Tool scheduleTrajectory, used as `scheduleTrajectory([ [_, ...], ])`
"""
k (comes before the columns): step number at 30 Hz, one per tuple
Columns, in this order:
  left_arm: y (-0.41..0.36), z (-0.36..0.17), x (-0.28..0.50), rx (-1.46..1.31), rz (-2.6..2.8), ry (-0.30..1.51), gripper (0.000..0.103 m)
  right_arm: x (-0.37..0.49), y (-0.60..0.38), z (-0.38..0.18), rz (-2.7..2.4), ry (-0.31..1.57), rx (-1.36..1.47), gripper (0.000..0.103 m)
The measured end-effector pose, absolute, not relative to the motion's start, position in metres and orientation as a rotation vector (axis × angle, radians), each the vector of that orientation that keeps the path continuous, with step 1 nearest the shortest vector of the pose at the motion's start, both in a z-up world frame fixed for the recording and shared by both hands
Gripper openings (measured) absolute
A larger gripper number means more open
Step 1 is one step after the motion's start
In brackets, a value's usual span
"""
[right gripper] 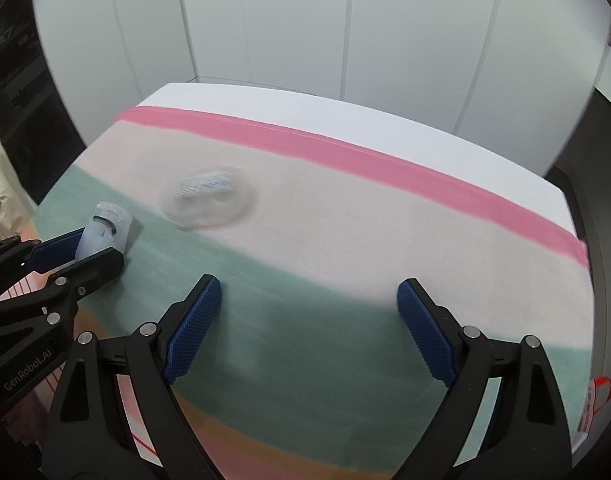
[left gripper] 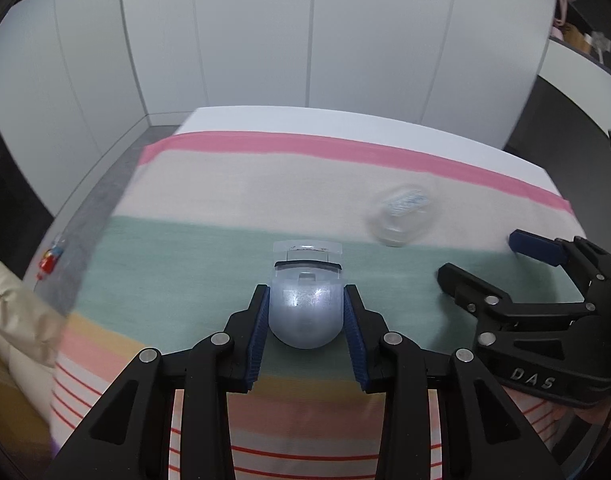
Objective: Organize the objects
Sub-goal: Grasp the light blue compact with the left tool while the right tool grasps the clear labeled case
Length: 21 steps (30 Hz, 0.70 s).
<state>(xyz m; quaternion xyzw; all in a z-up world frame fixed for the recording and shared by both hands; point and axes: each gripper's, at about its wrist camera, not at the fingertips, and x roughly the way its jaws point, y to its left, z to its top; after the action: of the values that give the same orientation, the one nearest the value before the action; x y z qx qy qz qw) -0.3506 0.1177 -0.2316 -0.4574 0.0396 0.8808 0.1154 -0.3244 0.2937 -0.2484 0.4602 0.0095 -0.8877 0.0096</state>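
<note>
My left gripper [left gripper: 305, 304] is shut on a small pale blue plastic container [left gripper: 304, 312] with a clear front piece and a black band. It holds it over the green stripe of the cloth. It also shows at the left of the right wrist view [right gripper: 99, 236]. A clear plastic lid or case [left gripper: 401, 216] with a blue-printed label lies on the beige stripe, blurred; it also shows in the right wrist view [right gripper: 207, 198]. My right gripper [right gripper: 309, 304] is open and empty above the green stripe, and shows in the left wrist view [left gripper: 477, 254].
A striped cloth [right gripper: 345, 220] covers the table, with pink, beige, green and orange bands. The white table edge [right gripper: 345, 116] lies at the back before grey wall panels. A small red object [left gripper: 47, 262] lies on the floor at left. A cream cushion [left gripper: 13, 320] is at lower left.
</note>
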Motion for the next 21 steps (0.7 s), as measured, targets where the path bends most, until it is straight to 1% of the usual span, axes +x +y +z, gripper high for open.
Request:
scheduleTrajectory([
  [3,0.109,-0.231,-0.356,-1.359,2.596,0.123,0.036,-0.341,0.270,-0.249,-2.752,0.070,1.410,0.092],
  [6,0.099,-0.230,-0.360,-1.369,2.615,0.119,0.036,-0.359,0.255,-0.249,-2.743,0.072,1.406,0.092],
  [8,0.095,-0.229,-0.363,-1.370,2.612,0.124,0.036,-0.370,0.246,-0.248,-2.720,0.087,1.399,0.089],
  [9,0.093,-0.228,-0.364,-1.372,2.610,0.127,0.036,-0.372,0.243,-0.247,-2.713,0.094,1.394,0.080],
  [10,0.091,-0.227,-0.364,-1.372,2.605,0.130,0.036,-0.373,0.239,-0.245,-2.702,0.105,1.384,0.068],
  [11,0.091,-0.225,-0.364,-1.370,2.602,0.134,0.036,-0.374,0.237,-0.243,-2.694,0.115,1.379,0.061],
  [13,0.089,-0.221,-0.363,-1.359,2.603,0.140,0.036,-0.371,0.233,-0.241,-2.692,0.124,1.393,0.061],
  [21,0.090,-0.202,-0.346,-1.380,2.574,0.077,0.036,-0.344,0.247,-0.223,-2.690,0.021,1.440,0.061],
])
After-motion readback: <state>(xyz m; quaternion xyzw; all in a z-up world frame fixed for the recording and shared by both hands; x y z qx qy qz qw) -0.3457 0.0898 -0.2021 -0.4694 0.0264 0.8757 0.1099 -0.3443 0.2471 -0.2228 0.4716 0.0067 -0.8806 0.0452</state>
